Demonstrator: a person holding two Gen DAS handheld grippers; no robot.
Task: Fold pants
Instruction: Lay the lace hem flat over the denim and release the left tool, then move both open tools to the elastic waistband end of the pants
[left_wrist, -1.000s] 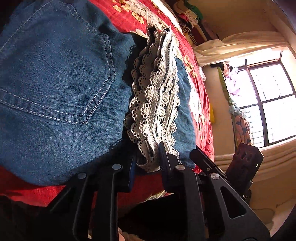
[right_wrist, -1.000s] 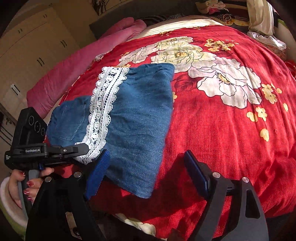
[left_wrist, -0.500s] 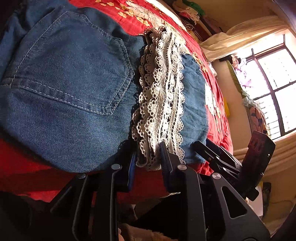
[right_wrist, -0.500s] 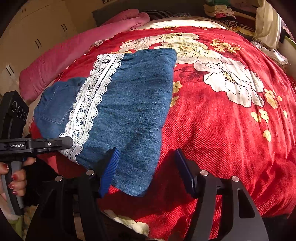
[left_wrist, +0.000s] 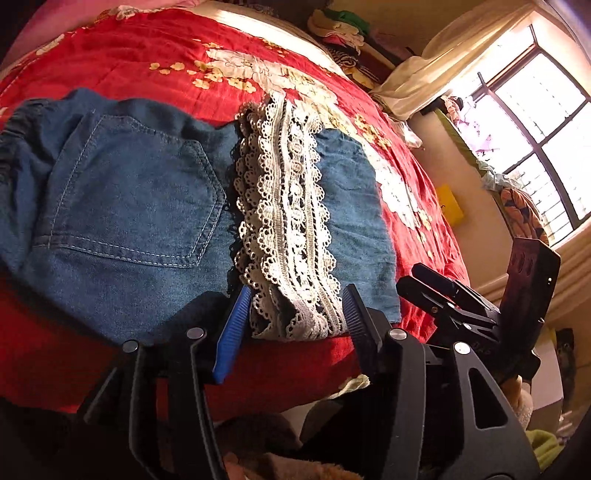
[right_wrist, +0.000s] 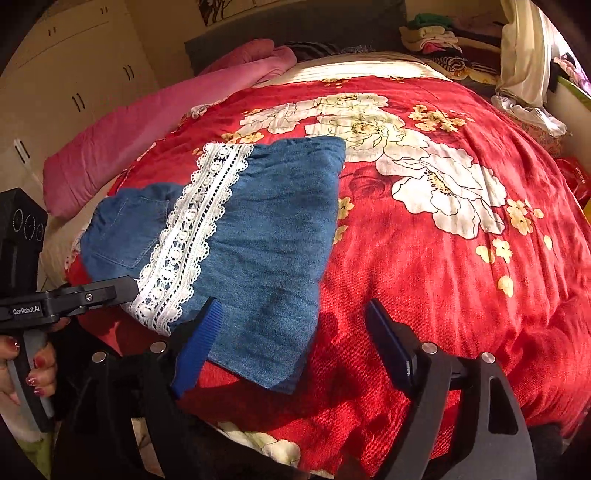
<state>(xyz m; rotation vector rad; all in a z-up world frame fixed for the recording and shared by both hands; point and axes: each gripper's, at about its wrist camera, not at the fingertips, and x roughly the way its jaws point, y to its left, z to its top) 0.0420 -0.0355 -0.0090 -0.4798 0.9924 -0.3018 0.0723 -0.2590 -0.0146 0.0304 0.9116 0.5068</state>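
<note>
The left gripper (left_wrist: 293, 314) is opening around the lace trim (left_wrist: 288, 221), its pads clear of the cloth; the right gripper (right_wrist: 295, 343) is opening too, empty, the hem corner below its gap. To finish well, back both straight off — any snag in the lace would drag the fold open. The denim pants (right_wrist: 258, 236) lie folded at lower left of the red floral bedspread (right_wrist: 443, 277) — back pocket showing, edges fairly square.
</note>
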